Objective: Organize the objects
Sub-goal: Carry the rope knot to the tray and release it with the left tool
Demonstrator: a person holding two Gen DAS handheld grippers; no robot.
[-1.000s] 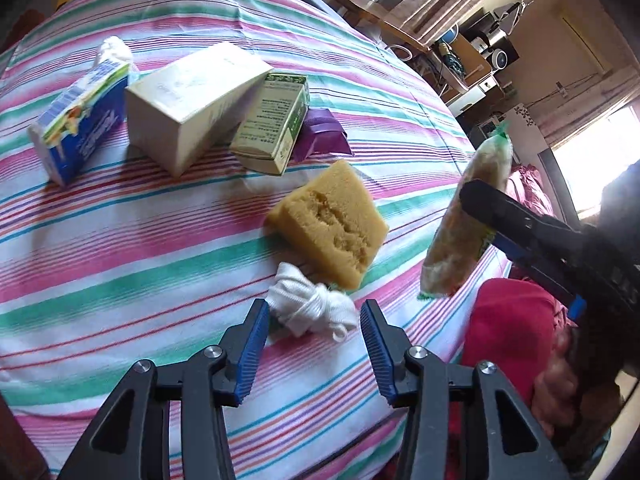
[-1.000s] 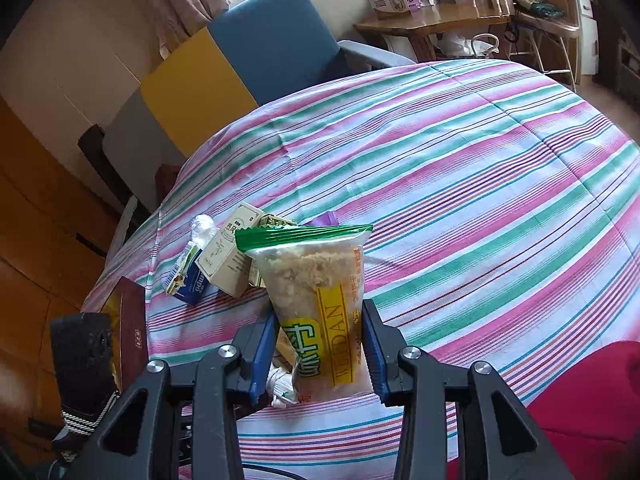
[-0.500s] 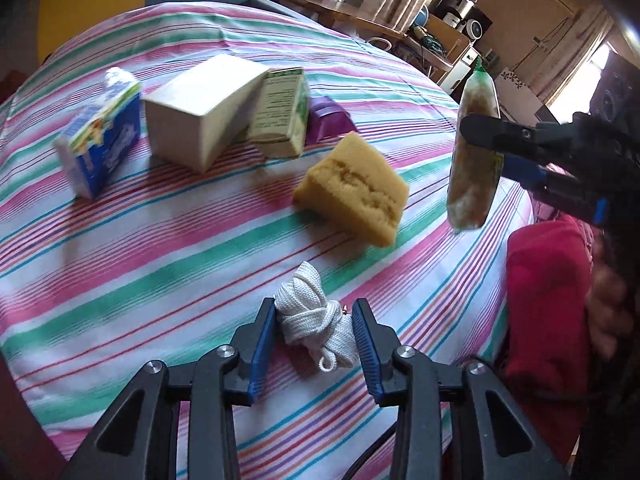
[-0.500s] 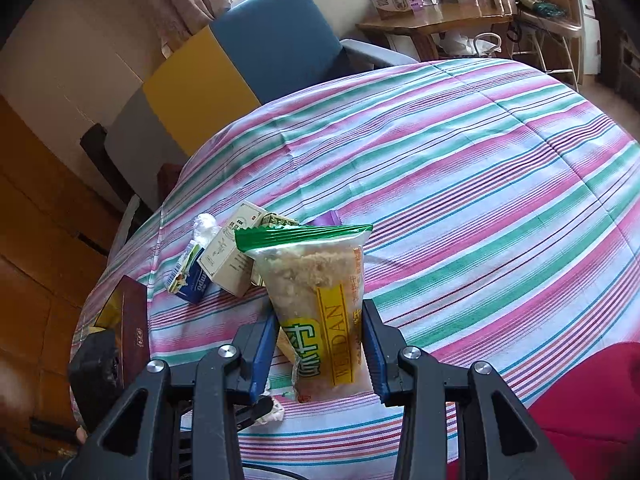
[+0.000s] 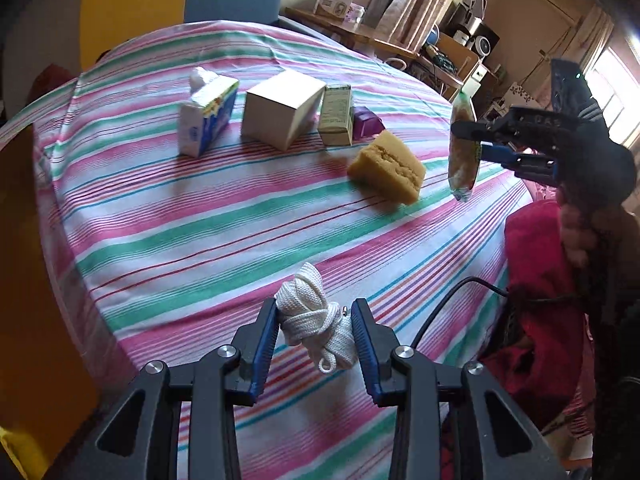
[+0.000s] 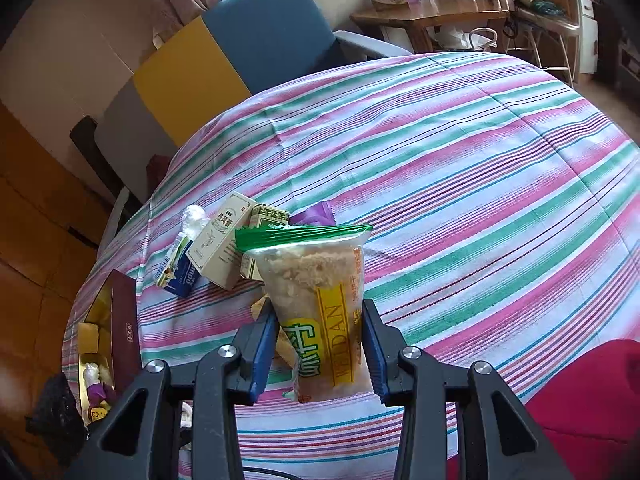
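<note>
My left gripper (image 5: 315, 330) is shut on a white rope bundle (image 5: 316, 320) and holds it above the near edge of the striped table (image 5: 180, 220). My right gripper (image 6: 320, 344) is shut on a clear snack bag with a green top (image 6: 320, 296), held upright above the table; it also shows in the left wrist view (image 5: 462, 152) at the right. A yellow sponge (image 5: 388, 168), a blue tissue pack (image 5: 208, 116), a white box (image 5: 282, 108), a green box (image 5: 337, 114) and a purple packet (image 5: 366, 126) lie on the table.
An open dark-red box with a yellow inside (image 6: 108, 344) stands at the table's left edge and holds small items. A blue and yellow chair (image 6: 224, 60) stands behind the table. A wooden side table (image 6: 432, 12) with clutter is at the back. Red clothing (image 5: 540, 280) is at the right.
My left gripper closed on the rope bundle, lifted it and drew back from the sponge toward the near edge. The right gripper kept the snack bag nearly still.
</note>
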